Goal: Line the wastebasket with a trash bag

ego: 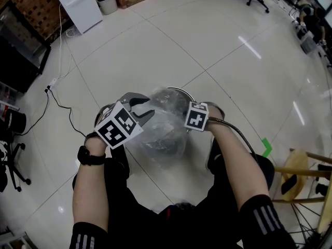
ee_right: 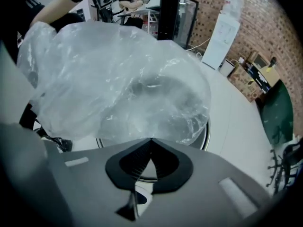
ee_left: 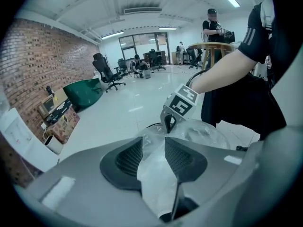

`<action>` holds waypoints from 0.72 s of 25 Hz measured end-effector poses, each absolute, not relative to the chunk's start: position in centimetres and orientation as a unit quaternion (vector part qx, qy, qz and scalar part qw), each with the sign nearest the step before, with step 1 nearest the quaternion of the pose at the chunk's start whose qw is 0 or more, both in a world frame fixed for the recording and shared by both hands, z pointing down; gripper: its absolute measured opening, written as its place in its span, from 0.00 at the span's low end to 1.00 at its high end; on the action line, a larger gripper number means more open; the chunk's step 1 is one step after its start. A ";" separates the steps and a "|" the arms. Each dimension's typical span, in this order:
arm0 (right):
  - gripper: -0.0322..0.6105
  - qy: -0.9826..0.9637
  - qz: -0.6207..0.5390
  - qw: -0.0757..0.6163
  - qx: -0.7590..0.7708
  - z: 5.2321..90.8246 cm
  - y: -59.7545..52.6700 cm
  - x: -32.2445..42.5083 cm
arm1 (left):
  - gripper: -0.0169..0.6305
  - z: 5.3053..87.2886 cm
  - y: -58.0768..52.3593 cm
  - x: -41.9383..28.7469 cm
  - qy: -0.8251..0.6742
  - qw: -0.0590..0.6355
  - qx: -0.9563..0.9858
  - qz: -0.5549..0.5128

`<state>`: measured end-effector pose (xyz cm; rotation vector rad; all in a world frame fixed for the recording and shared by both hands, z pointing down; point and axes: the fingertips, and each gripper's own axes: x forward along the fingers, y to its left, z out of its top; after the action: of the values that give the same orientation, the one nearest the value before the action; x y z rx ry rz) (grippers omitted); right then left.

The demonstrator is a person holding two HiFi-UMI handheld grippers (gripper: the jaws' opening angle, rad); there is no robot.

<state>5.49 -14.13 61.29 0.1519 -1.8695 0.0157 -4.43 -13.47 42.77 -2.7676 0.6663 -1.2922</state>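
A clear trash bag billows over a round metal wastebasket whose rim shows at the bag's far side. My left gripper is at the bag's left side. In the left gripper view a fold of the film is pinched between the left gripper's dark pads. My right gripper points steeply down at the bag's right side. In the right gripper view the right gripper has its tips together at the edge of the bag, above the rim.
The basket stands on pale floor tiles between the person's feet. A wooden stool and a green tape mark are at the right. A cable and an office chair lie to the left, a water dispenser at the back.
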 end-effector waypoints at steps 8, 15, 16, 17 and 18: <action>0.06 -0.765 -0.004 0.644 0.018 64.7 -13.1 4.2 | 0.31 48.0 -13.8 -8.3 0.224 -0.037 -0.836 -0.499; 0.16 -0.753 0.033 0.657 -0.020 63.9 -11.7 4.6 | 0.32 50.8 -14.2 -7.8 0.219 -0.079 -0.829 -0.508; 0.22 -0.750 0.039 0.660 -0.013 63.1 -12.0 5.1 | 0.32 50.8 -14.1 -7.4 0.213 -0.079 -0.831 -0.508; 0.23 -0.749 0.046 0.661 -0.008 62.3 -12.3 5.6 | 0.32 50.9 -14.1 -7.0 0.209 -0.079 -0.832 -0.508; 0.23 -0.752 0.056 0.657 -0.008 61.5 -12.2 5.8 | 0.32 50.9 -14.1 -6.7 0.206 -0.079 -0.834 -0.506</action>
<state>5.80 -12.25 61.47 -0.0182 -1.7028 0.1274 -6.66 -14.08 50.87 -2.7605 0.6824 -1.6753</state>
